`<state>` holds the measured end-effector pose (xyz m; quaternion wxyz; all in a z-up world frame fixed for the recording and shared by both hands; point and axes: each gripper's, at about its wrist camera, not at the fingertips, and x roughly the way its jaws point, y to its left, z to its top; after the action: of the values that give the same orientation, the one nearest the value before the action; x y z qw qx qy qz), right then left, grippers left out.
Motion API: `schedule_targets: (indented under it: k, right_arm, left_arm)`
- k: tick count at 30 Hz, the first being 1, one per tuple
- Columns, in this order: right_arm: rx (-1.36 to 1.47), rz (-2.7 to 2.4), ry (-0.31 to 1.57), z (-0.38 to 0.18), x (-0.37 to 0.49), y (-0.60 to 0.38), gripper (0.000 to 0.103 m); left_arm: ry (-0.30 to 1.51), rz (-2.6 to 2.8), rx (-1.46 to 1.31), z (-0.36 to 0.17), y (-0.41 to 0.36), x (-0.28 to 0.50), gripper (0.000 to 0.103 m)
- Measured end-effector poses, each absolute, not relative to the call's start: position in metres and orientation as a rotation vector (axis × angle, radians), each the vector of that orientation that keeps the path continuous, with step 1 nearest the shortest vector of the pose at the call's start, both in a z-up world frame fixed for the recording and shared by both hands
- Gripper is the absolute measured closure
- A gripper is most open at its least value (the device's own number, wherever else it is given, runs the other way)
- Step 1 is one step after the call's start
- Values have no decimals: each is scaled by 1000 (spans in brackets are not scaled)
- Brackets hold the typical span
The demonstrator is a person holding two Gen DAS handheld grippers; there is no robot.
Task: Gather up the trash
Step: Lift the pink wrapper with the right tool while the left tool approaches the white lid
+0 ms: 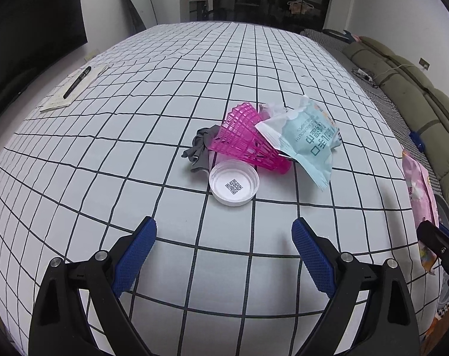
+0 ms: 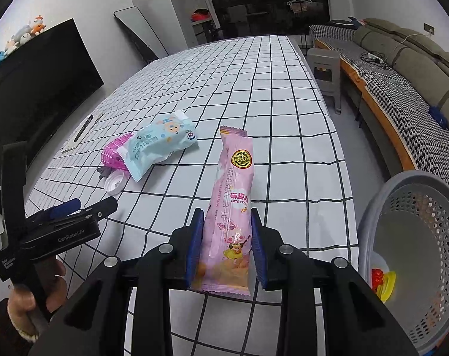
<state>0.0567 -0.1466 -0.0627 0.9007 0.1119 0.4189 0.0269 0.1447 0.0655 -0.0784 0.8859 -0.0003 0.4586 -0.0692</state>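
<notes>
The pink snack wrapper (image 2: 232, 207) stood between the right gripper (image 2: 226, 244) pads, pinched near its lower end, its top reaching out over the checked table (image 2: 283, 95). It was long, glossy and printed with a gold seal. A grey basket (image 2: 414, 255) sat just right of the wrapper. Well left of it lay a blue packet (image 1: 304, 139), a pink shuttlecock (image 1: 245, 136) and a white lid (image 1: 233, 182), ahead of the left gripper (image 1: 224, 231), whose fingers were spread wide and empty.

White walls; dark television (image 2: 43, 68) at left, plush toys (image 2: 19, 40) along its top. Olive sofa (image 2: 417, 56) at right, houndstooth cover (image 2: 402, 103). Grey stool (image 2: 326, 71) on grey floor (image 2: 369, 148).
</notes>
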Motion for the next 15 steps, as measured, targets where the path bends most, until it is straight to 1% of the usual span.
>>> schedule_targets:
  k: [10,15]
  right_arm:
    - [249,74,867,-65,57,-148,73]
    - [260,72,864,-66,57,-152,73]
  left_arm:
    - [1007,-120,29,-87,63,173,12]
    - [1013,-118,42,-90,64,182,19]
